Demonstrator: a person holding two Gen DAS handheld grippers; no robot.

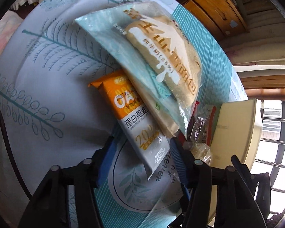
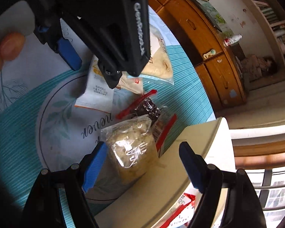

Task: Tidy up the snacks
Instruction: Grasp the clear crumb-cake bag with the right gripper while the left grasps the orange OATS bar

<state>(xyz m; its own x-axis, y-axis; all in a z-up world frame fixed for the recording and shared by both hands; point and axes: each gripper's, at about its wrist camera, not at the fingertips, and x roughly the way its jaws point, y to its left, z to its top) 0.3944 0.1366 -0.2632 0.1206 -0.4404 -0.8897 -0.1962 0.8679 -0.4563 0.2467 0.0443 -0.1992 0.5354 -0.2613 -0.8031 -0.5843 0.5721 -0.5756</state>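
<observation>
Black tool (image 1: 142, 163) frames, blue fingers (image 2: 95, 166), silver screws.

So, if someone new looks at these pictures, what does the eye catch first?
Probably the large bread bag, lying over the orange and white oat bar packet that sits between the open left gripper fingers. Next, the clear bag of pale snacks in front of the open right gripper.
</observation>
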